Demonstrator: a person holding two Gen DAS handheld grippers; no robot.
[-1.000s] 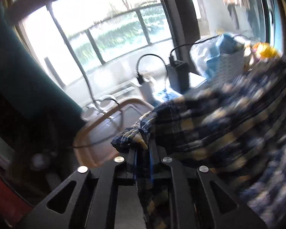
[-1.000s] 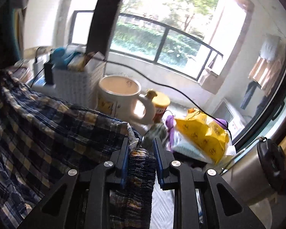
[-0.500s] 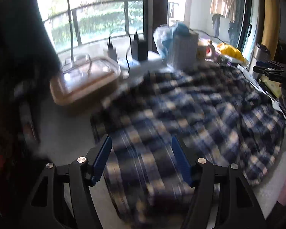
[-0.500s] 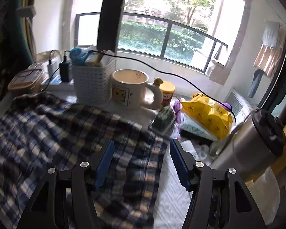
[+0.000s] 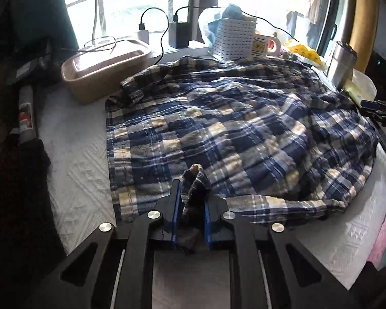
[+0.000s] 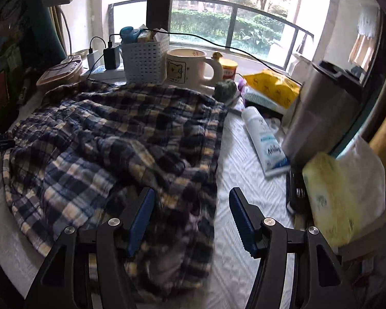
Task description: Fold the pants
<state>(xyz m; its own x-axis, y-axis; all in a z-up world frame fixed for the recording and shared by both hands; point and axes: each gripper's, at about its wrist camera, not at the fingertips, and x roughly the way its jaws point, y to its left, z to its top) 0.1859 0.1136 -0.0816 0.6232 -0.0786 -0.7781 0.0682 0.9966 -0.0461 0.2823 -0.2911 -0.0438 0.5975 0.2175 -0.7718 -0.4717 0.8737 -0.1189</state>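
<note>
The blue and cream plaid pants (image 5: pixel 231 128) lie spread and rumpled on a white textured cloth (image 5: pixel 77 170). My left gripper (image 5: pixel 190 195) is shut on a pinched fold at the pants' near edge. In the right wrist view the pants (image 6: pixel 110 134) fill the left and middle. My right gripper (image 6: pixel 190 206) is open, low over the pants' right edge, with cloth lying between its blue pads (image 6: pixel 141 213) but not clamped. The right gripper's tip also shows at the right edge of the left wrist view (image 5: pixel 378 108).
Along the window stand a tan lidded box (image 5: pixel 105 64), chargers with cables (image 5: pixel 178 33), a white basket (image 6: pixel 144 61), a big mug (image 6: pixel 187 64), a yellow bag (image 6: pixel 272 87), a steel tumbler (image 6: pixel 321 113) and a lying white tube (image 6: pixel 265 139). Dark clutter lies at far left (image 5: pixel 25 108).
Both grippers let go of the pants and drew back. The left one has now shut on a fold at the near edge. The right one stays open, now lower over the right edge.
</note>
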